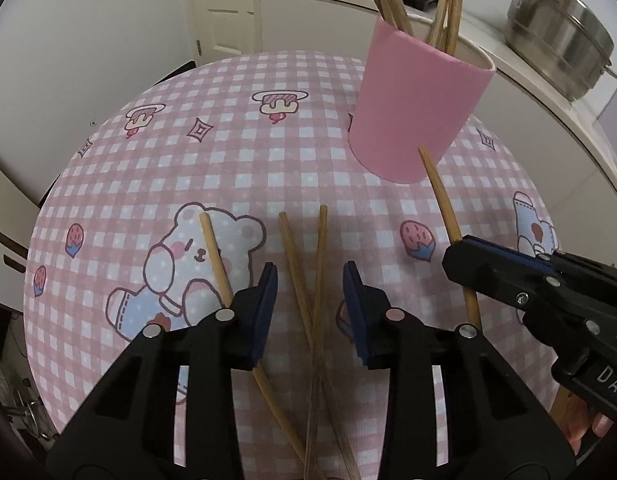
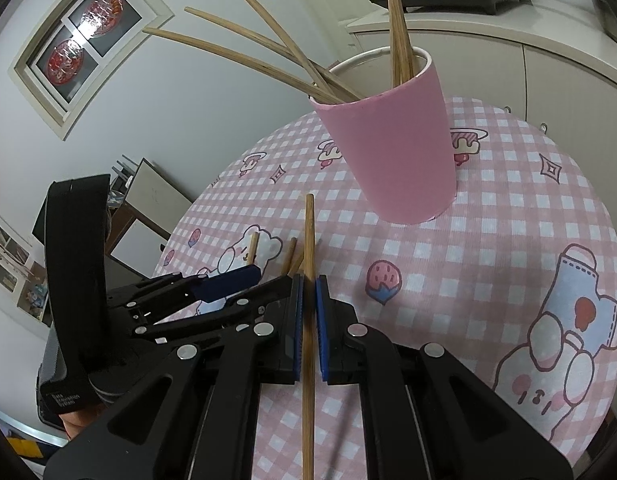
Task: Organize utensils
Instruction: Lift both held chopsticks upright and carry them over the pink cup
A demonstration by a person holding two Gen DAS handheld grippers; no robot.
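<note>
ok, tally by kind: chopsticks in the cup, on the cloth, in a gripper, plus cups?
Chopsticks in the pink cup: at least 5, top cropped
Chopsticks lying on the tablecloth: 3
Chopstick held by the right gripper: 1
Pink cups: 1
Total: at least 10

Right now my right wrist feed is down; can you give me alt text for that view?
The right gripper is shut on a single wooden chopstick aimed toward the tall pink cup, which already holds several chopsticks. The cup stands on a pink checked tablecloth, and the left gripper sits at lower left.
</note>
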